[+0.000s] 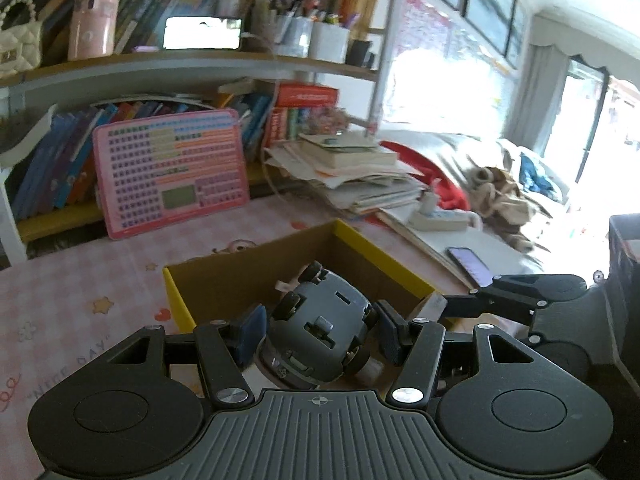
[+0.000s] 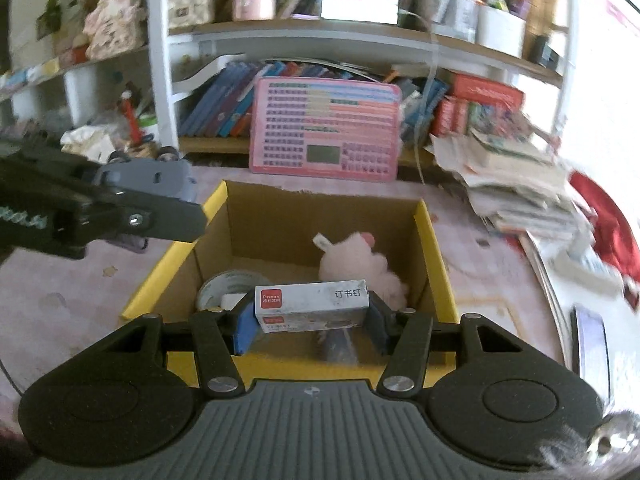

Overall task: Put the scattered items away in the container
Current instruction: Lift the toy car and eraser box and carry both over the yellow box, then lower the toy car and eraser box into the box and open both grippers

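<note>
My left gripper is shut on a grey toy car, wheels showing, held above the near edge of the yellow-rimmed cardboard box. The car also shows in the right wrist view, at the box's left. My right gripper is shut on a white staple box with a red label, held over the box's near rim. Inside the box lie a pink plush toy and a roll of tape. The right gripper's arm shows at the right of the left wrist view.
A pink keyboard-like board leans against the bookshelf behind the box. A pile of books and papers sits at the right. A phone lies on white paper by the box. The table has a pink patterned mat.
</note>
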